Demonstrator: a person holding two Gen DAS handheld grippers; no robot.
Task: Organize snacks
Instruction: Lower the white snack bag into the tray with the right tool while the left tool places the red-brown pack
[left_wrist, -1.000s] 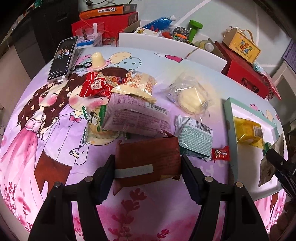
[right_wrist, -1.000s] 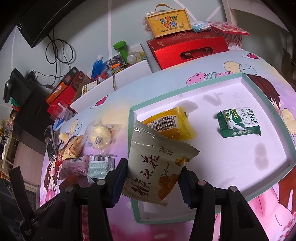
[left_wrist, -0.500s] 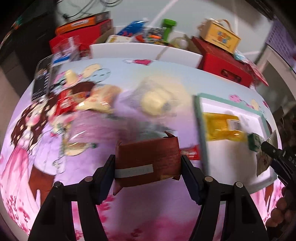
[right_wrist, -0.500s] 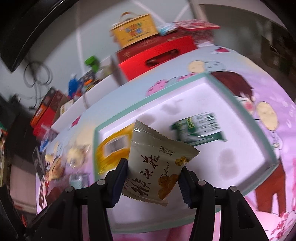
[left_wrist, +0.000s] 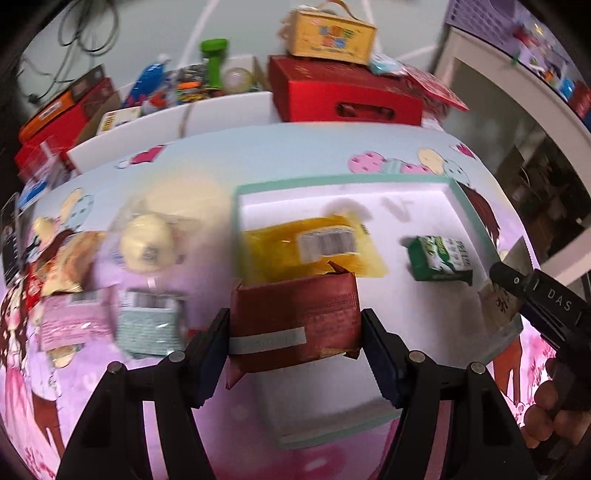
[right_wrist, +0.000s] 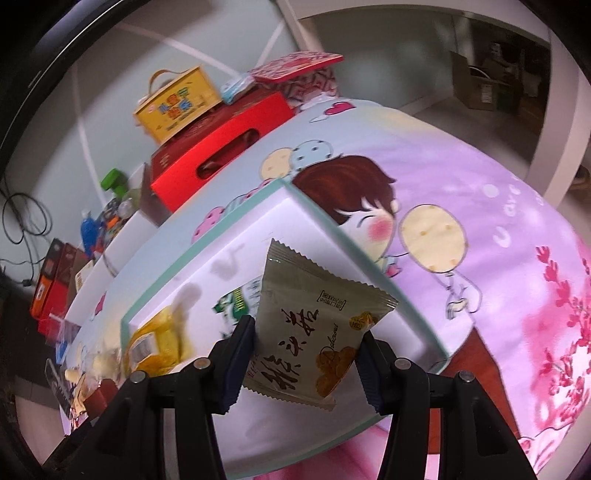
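My left gripper (left_wrist: 295, 347) is shut on a dark red snack packet (left_wrist: 295, 321) and holds it over the near left part of a white tray with a teal rim (left_wrist: 417, 190). In the tray lie a yellow packet (left_wrist: 314, 247) and a green biscuit packet (left_wrist: 439, 258). My right gripper (right_wrist: 306, 362) is shut on a beige packet with black characters (right_wrist: 314, 332), held above the tray's (right_wrist: 207, 247) right part. From the left wrist view the right gripper's finger (left_wrist: 532, 291) shows at the tray's right rim.
Left of the tray lie loose snacks: a round pale bun in clear wrap (left_wrist: 147, 243), a pink packet (left_wrist: 74, 321), a pale green packet (left_wrist: 151, 321). Behind the cartoon tablecloth stand a red box (left_wrist: 343, 96), a yellow carry box (left_wrist: 332, 37) and white bins. A hand (left_wrist: 554, 417) shows at right.
Both grippers have swung rightward with their packets. The left one went from over the snack pile to over the tray's left part; the right one shifted toward the tray's right side.
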